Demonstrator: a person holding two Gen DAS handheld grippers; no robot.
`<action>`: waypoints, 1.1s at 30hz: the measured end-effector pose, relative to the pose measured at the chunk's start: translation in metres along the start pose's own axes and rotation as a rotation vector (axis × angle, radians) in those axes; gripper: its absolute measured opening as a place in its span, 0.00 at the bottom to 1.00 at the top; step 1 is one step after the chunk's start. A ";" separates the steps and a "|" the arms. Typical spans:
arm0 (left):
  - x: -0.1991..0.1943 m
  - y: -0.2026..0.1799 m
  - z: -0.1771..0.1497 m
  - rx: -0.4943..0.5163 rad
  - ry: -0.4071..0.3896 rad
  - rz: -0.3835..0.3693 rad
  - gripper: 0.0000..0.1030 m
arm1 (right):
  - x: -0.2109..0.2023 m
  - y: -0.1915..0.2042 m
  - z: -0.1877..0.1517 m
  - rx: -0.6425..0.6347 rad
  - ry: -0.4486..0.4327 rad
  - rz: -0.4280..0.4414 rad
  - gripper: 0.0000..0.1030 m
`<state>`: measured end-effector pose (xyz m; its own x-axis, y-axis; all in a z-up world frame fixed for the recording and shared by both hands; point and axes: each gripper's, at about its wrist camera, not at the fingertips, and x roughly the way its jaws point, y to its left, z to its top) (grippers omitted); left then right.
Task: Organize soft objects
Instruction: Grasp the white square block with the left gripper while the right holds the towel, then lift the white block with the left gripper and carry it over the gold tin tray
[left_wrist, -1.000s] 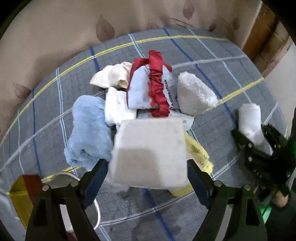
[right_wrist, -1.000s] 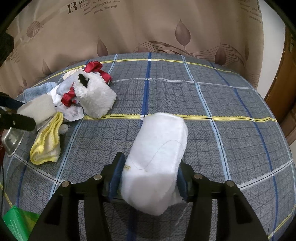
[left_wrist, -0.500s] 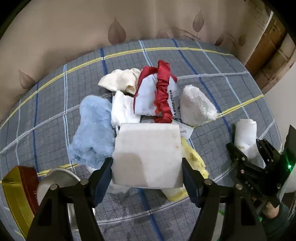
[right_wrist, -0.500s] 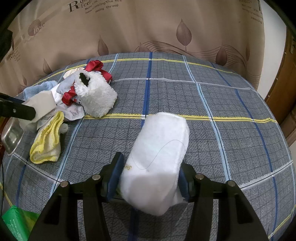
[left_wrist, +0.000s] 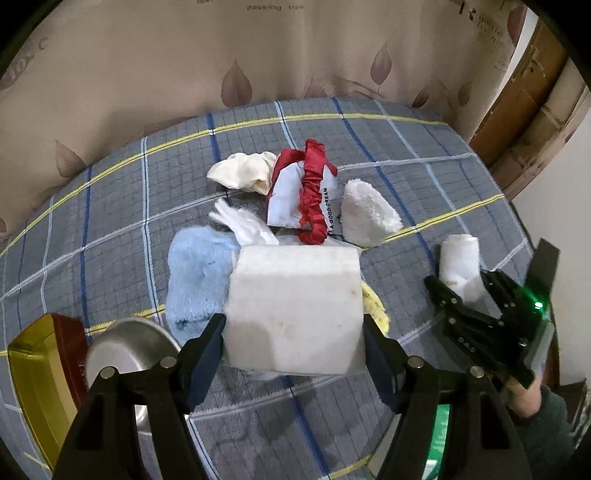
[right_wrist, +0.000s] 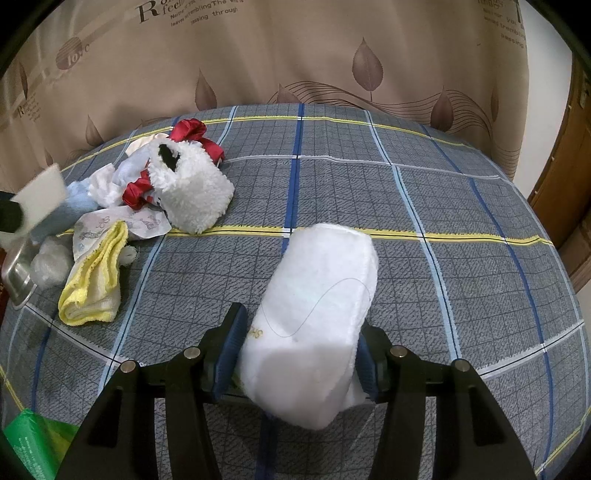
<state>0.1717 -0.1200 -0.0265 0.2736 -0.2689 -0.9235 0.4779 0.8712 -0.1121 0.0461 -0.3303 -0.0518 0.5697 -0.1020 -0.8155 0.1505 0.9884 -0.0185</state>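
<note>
My left gripper (left_wrist: 293, 326) is shut on a white sponge block (left_wrist: 295, 295), held above a pile of soft things on the plaid cover (right_wrist: 443, 221). The pile holds a blue fluffy cloth (left_wrist: 195, 273), a thin white cloth (left_wrist: 247, 221), a cream cloth (left_wrist: 243, 171), a red-and-white pouch (left_wrist: 303, 192), a white fluffy slipper (right_wrist: 192, 195) and a yellow towel (right_wrist: 96, 284). To the right of the pile, my right gripper (right_wrist: 301, 325) is shut on a rolled white towel (right_wrist: 321, 295) that rests on the cover.
A steel bowl (left_wrist: 125, 343) and a gold-and-red box (left_wrist: 40, 365) sit at the near left of the pile. A green packet (right_wrist: 33, 439) lies at the cover's front edge. A beige curtain (right_wrist: 295, 55) hangs behind, with a wooden door (right_wrist: 569, 177) to the right.
My left gripper closed a little on the sponge block and rose with it, so the pile looks smaller and farther. The right gripper and its rolled towel stayed still.
</note>
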 end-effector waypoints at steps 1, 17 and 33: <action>-0.003 0.001 -0.001 -0.003 -0.001 -0.015 0.70 | 0.000 0.000 0.000 0.000 0.000 0.000 0.50; -0.022 0.020 -0.014 -0.100 0.023 -0.123 0.72 | 0.000 0.000 0.000 -0.002 0.000 -0.001 0.50; 0.019 -0.025 -0.027 0.007 0.107 -0.102 0.73 | -0.001 0.000 0.001 -0.002 0.000 -0.002 0.50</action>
<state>0.1421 -0.1362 -0.0507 0.1326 -0.3101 -0.9414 0.5046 0.8387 -0.2051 0.0462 -0.3302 -0.0509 0.5695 -0.1041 -0.8154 0.1499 0.9885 -0.0215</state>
